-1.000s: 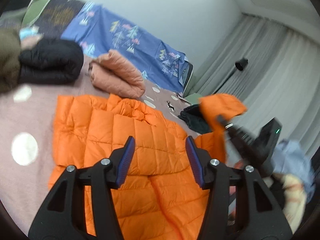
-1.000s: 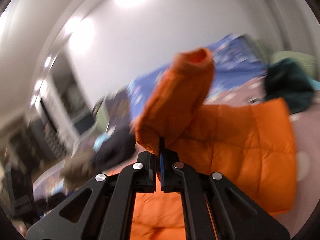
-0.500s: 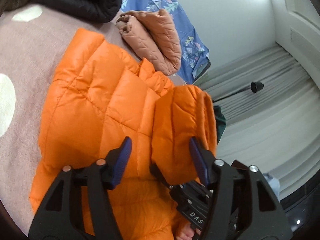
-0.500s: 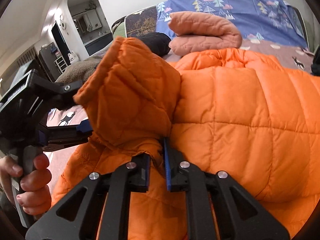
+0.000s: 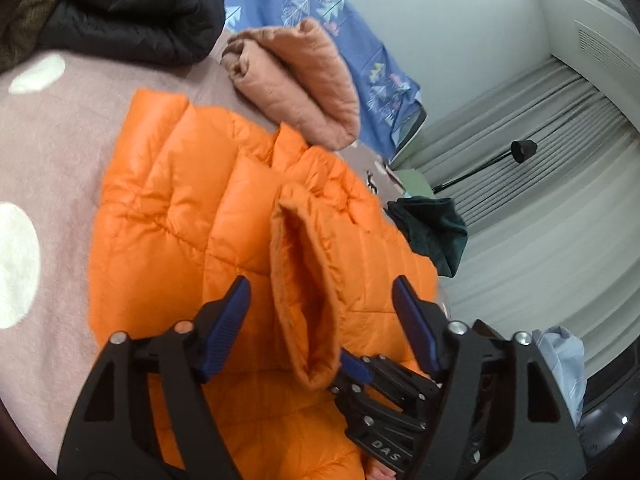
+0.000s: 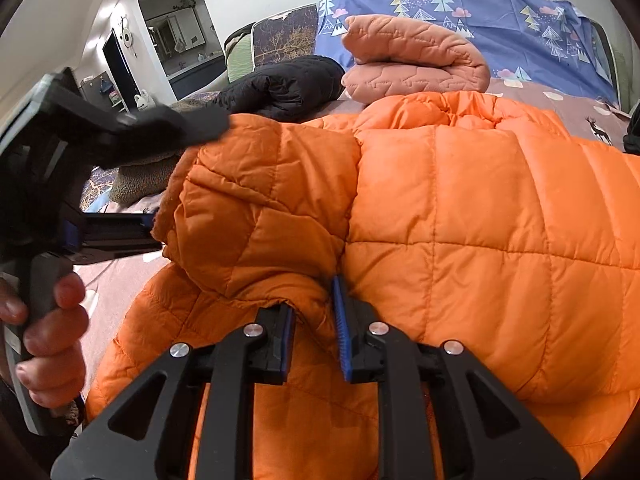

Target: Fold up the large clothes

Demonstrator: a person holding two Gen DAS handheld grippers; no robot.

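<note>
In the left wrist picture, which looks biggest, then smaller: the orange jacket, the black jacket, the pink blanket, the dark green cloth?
1. orange jacket
2. black jacket and pink blanket: look alike, unsure
3. dark green cloth

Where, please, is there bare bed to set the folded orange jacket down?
Bare bed cover lies left of the orange jacket, below the black jacket. The far side is crowded: pink quilt, dark green garment.
</note>
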